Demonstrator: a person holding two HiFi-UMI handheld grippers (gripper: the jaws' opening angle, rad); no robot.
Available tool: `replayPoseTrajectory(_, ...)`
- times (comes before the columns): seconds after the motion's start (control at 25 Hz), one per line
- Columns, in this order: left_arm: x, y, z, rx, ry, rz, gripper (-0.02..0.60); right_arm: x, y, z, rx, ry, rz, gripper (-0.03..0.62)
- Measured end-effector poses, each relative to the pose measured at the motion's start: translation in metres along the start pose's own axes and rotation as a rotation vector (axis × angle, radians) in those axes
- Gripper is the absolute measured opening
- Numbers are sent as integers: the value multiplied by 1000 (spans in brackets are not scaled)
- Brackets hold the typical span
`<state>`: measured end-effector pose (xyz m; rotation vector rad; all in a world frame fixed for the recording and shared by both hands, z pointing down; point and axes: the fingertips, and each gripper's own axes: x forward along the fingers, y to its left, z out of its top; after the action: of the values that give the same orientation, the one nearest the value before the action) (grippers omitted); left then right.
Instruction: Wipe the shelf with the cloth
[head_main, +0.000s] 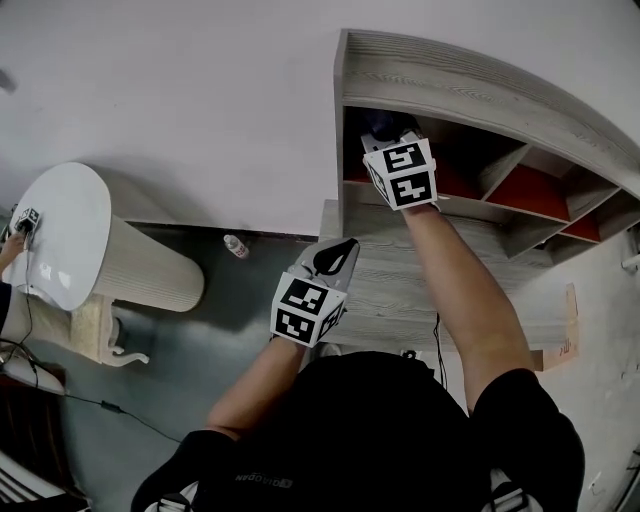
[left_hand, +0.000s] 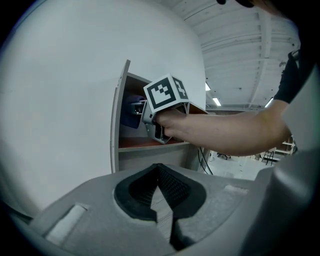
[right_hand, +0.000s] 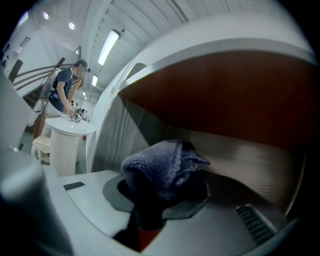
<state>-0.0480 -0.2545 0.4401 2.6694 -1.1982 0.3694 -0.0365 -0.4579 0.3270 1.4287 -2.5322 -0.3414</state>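
Left gripper (head_main: 335, 258): jaws together, nothing between them, held above the grey wooden ledge (head_main: 400, 295); right gripper (head_main: 388, 128): jaws clamped on the bunched blue cloth (right_hand: 165, 167), which sits inside the leftmost compartment of the shelf (head_main: 450, 75).

There are two grippers: the left hand-held gripper (head_main: 335, 258) and the right hand-held gripper (right_hand: 160, 200). Each carries one marker cube, making two: the left cube (head_main: 307, 310) and the right cube (head_main: 402, 172). There is one cloth (right_hand: 160, 167) and one shelf (head_main: 440, 70), with three red-backed compartments (head_main: 545, 190) showing. One white round surface (head_main: 60, 235) stands nearby. One small bottle (head_main: 236, 246) and one dark cable (head_main: 110, 407) lie on the floor (head_main: 200, 340). One second person (right_hand: 62, 92) stands at the round surface.
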Motion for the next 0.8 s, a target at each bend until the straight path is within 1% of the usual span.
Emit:
replayPoseTrajectory(0.16,-2,10,-3,-5,17,31,8,13,-6,7,-14,-13,-21,101)
replayPoseTrajectory(0.36,-4,17,-1,3,18,37,9,19,-5,12,-49,-10,-32,101)
replayPoseTrajectory(0.56,-1,14,-3,3,26,20,9,14,-14,9,-68,7,-60,100)
replayPoseTrajectory(0.8,5,3,-2,14,25,-17,8,-1,-41,1,-57,29,-121,100)
